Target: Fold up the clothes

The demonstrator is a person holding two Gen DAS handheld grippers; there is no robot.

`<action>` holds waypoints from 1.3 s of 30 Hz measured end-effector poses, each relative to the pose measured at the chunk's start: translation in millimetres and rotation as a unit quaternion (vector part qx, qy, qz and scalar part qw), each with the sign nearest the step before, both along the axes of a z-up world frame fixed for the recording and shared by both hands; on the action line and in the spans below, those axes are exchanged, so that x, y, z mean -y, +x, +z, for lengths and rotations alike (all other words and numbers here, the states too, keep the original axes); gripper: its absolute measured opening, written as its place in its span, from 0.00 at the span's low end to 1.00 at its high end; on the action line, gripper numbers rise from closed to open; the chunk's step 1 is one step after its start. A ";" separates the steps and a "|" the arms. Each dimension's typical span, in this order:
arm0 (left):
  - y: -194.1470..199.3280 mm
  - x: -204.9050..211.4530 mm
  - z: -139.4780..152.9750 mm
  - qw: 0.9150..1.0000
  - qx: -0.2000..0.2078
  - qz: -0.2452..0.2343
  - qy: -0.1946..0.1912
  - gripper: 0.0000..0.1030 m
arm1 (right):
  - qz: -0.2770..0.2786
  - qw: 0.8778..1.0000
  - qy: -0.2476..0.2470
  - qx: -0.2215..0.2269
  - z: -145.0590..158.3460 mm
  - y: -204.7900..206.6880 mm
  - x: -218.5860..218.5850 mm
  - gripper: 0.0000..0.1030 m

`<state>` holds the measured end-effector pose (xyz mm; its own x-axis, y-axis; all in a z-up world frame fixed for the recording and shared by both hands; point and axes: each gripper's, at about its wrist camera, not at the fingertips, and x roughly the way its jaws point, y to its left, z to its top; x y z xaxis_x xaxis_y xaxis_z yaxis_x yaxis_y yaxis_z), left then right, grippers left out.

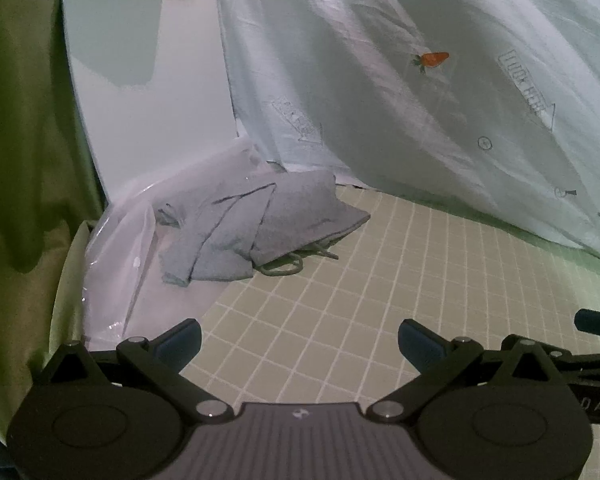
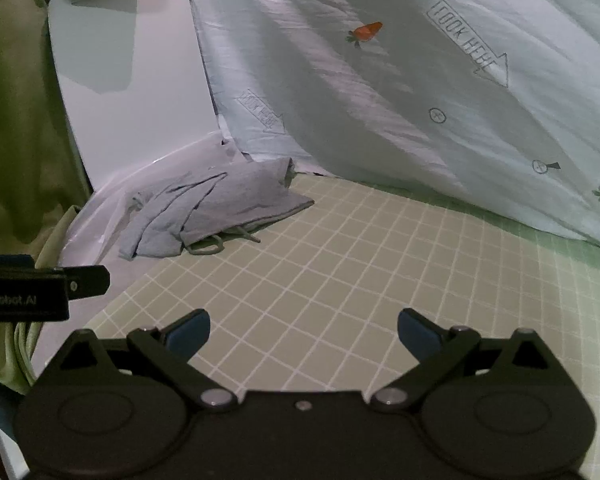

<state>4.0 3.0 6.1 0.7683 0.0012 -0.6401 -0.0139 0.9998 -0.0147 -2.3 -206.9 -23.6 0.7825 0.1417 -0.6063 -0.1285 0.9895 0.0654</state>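
Nothing folded yet; grey drawstring garment (image 1: 256,228) crumpled (cords trailing) on gridded mat (image 1: 380,280); left gripper (image 1: 299,340) and right gripper (image 2: 303,330) fingers spread wide, empty.

Gridded green mat (image 1: 340,280) fills centre and lower right of frame. Pale sheet (image 1: 440,100) printed with carrots (image 1: 432,59) and arrow signs hangs across upper right. White panel (image 1: 148,80) stands upper left; clear plastic bag (image 1: 116,248) lies at its foot. Green cloth (image 1: 20,140) along left edge.
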 end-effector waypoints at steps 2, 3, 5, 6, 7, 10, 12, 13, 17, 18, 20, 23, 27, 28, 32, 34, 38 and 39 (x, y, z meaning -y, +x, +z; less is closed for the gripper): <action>1.2 -2.3 3.5 1.000 0.003 0.002 -0.001 1.00 | 0.000 1.000 0.001 0.001 1.7 0.6 -3.1 0.98; 1.9 -2.5 2.0 1.000 0.005 0.004 -0.002 1.00 | 0.002 1.000 0.002 0.001 2.0 0.1 -3.5 0.98; 1.1 -0.8 -3.0 1.000 0.006 0.008 -0.003 1.00 | 0.005 1.000 0.002 0.001 2.4 -1.1 -3.9 0.98; -0.3 0.6 -6.0 1.000 0.006 0.010 -0.003 1.00 | 0.006 1.000 0.001 0.002 1.2 -0.1 -2.0 0.98; -2.7 0.2 -7.7 1.000 0.007 0.011 -0.005 1.00 | 0.006 1.000 0.001 0.002 -0.2 1.1 0.2 0.98; -8.2 -0.5 -11.3 1.000 0.007 0.015 -0.009 1.00 | 0.008 1.000 0.001 0.002 -2.0 1.2 4.7 0.98; -2.7 -1.7 -9.6 1.000 -0.001 0.012 -0.008 1.00 | 0.007 1.000 0.001 0.000 -1.1 1.7 4.1 0.98; -3.7 -1.6 -10.4 1.000 0.000 0.012 -0.008 1.00 | 0.007 1.000 0.001 -0.001 -0.5 1.9 3.7 0.98; -3.1 -1.8 -10.2 1.000 -0.005 0.010 -0.008 1.00 | 0.008 1.000 0.002 -0.004 -2.0 -0.3 2.9 0.98; -2.4 -1.9 -10.4 1.000 -0.006 0.010 -0.008 1.00 | 0.008 1.000 0.003 -0.005 -2.1 0.5 3.3 0.98; -1.9 -2.0 -10.5 1.000 -0.009 0.010 -0.007 1.00 | 0.007 1.000 0.003 -0.006 -2.4 0.8 3.5 0.98; -2.1 0.4 -10.3 1.000 -0.010 0.011 -0.005 1.00 | 0.006 1.000 0.005 -0.008 -2.5 1.8 4.4 0.98; -1.5 1.5 -9.9 1.000 -0.012 0.010 -0.003 1.00 | 0.004 1.000 0.007 -0.009 -2.8 3.4 6.9 0.98; -1.0 1.8 -9.6 1.000 -0.013 0.009 -0.003 1.00 | 0.004 1.000 0.008 -0.010 -2.9 3.8 7.6 0.98; 0.8 2.6 -8.4 1.000 -0.015 0.009 -0.003 1.00 | 0.002 1.000 0.009 -0.012 -3.1 5.0 10.4 0.98; 1.6 3.0 -7.9 1.000 -0.016 0.008 -0.003 1.00 | 0.000 1.000 0.009 -0.012 -3.2 4.6 9.6 0.98; 0.9 2.9 -8.4 1.000 -0.017 0.009 -0.003 1.00 | 0.000 1.000 0.010 -0.013 -2.5 5.8 11.4 0.98; 1.4 3.0 -8.4 1.000 -0.017 0.009 -0.003 1.00 | 0.001 1.000 0.010 -0.013 -2.3 5.8 11.7 0.98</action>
<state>5.4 0.0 -2.3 0.7454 0.0108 -0.6665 -0.0324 0.9993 -0.0200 3.5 -218.6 -26.0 0.7666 0.1551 -0.6231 -0.1285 0.9878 0.0877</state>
